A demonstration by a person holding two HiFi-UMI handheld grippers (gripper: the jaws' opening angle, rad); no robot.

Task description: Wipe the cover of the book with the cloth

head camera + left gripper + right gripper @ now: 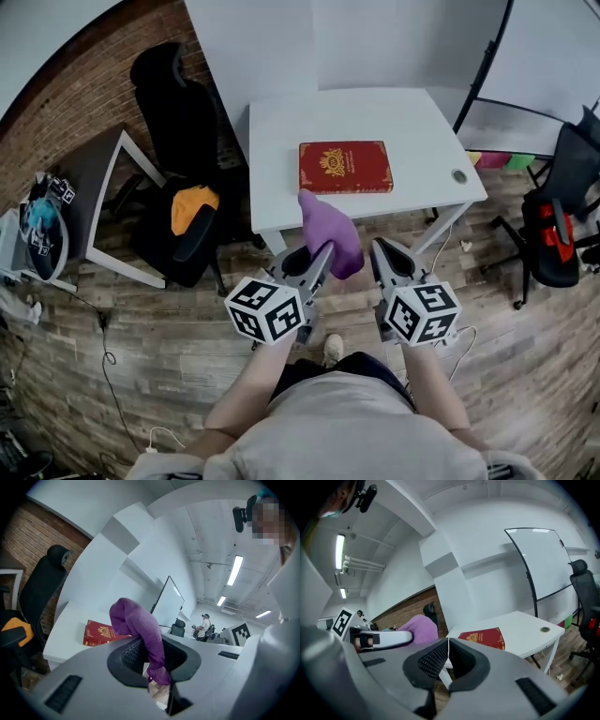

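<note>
A red book (345, 167) with a gold emblem lies flat near the front of the white table (281, 122); it also shows as the book (99, 633) and the book (483, 637) in the two gripper views. My left gripper (319, 255) is shut on a purple cloth (330, 231), which stands up from its jaws and droops over them as the cloth (140, 627). The cloth hangs in the air just short of the table's front edge. My right gripper (380, 251) is shut and holds nothing; its jaws meet with no gap, to the right of the cloth (418, 629).
A black office chair (183, 164) with an orange item on its seat stands left of the table. A grey side table (94, 192) is further left. Another chair (562, 220) and a whiteboard stand (487, 66) are at the right. A round cable hole (458, 175) marks the table's right corner.
</note>
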